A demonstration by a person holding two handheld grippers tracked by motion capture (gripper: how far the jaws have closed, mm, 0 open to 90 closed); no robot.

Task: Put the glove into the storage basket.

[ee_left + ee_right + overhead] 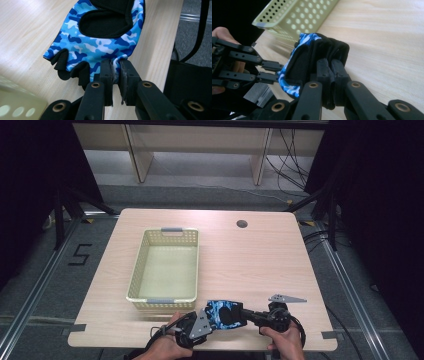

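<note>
Two grippers share one load. Basket [162,270] sits left-centre on table [260,265], apparently empty. Left gripper [115,67] clamps the finger-end hem of the blue camo glove [100,40]; thin bite, only an edge of fabric. Glove hangs at the near table edge, just right of the basket. Right gripper [330,65] is closed on the black cuff. Risk: uneven pull strips the hem free, or glove drops off the edge.

A fingerless fabric glove [224,314] at the near edge of the pale wood-grain table [260,260] carries blue, light-blue and white camouflage with black padding and black finger cuffs. The perforated plastic basket [165,270] is pale yellow-green with grey handle strips. Both grippers' jaws are black.
</note>
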